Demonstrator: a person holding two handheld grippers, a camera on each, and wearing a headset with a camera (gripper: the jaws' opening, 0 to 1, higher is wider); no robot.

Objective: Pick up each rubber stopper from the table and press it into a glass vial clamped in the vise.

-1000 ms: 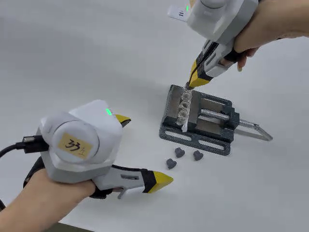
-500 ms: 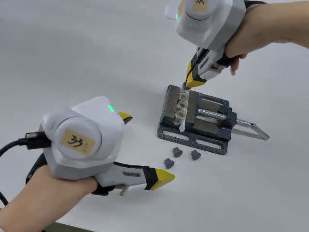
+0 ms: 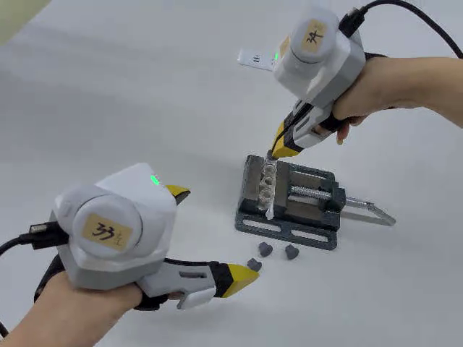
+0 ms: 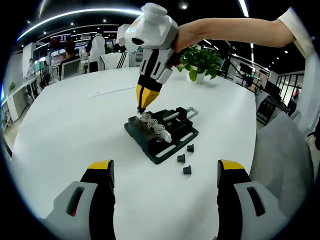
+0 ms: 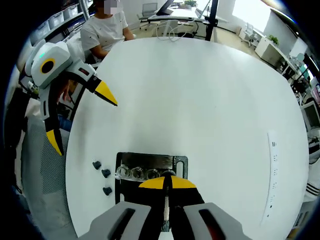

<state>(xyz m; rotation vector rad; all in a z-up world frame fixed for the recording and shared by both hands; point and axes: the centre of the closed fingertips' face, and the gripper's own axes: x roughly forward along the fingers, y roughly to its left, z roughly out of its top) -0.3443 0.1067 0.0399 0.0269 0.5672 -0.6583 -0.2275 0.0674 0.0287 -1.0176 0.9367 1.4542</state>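
Rubber stoppers: three, small, dark grey, loose on table, just beyond left gripper, whose jaws are spread wide. Glass vials: clear, in a row in vise, end vial directly beneath right gripper, jaws pressed together.

Stoppers on bare table before vise — open approach from left; right gripper overhangs far vial.

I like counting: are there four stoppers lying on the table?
No, three stoppers lie on the table beside the vise.
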